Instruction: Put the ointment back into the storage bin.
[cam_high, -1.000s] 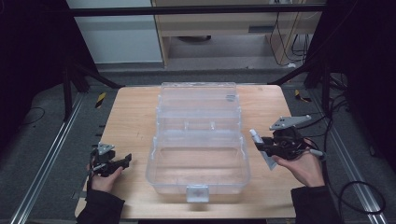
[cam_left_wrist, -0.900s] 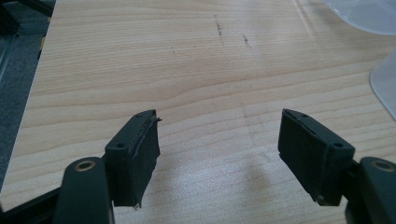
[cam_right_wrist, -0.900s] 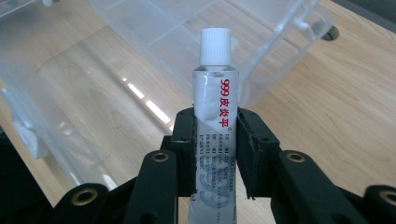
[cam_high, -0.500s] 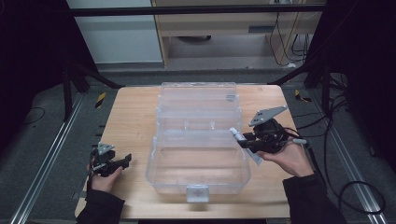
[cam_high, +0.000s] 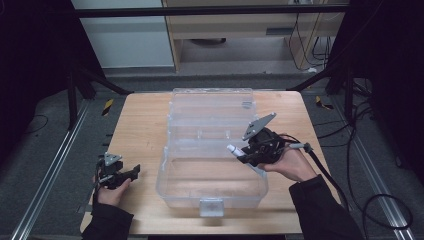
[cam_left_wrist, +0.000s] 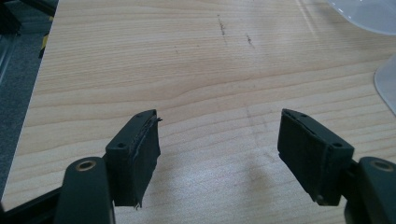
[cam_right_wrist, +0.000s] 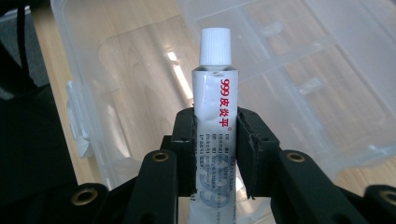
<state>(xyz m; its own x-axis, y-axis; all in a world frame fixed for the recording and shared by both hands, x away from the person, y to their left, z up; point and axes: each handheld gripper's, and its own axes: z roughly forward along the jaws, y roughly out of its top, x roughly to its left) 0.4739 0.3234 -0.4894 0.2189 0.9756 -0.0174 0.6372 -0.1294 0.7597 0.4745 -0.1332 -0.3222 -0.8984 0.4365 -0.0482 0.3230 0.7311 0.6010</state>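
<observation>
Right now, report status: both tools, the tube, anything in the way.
Right tool shut on white tube, over open clear box. Left tool open, empty, above bare table. Nothing blocking the box.

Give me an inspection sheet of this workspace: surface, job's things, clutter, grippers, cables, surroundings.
Surface: wooden table, faint scuff marks in the left gripper view.
Job's things: clear plastic box lying open mid-table, lid folded back, latch at its near edge; white ointment tube with red print and white cap.
Clutter: nothing seen on the table.
Grippers: left gripper low over bare wood near the table's left front, jaws wide apart, nothing between them; right gripper above the box's right side, jaws closed on the tube, cap pointing away from the hand.
Cables: one trails from the right gripper off the table; more on the floor at right.
Surroundings: dark floor, metal rails, cabinet beyond.
</observation>
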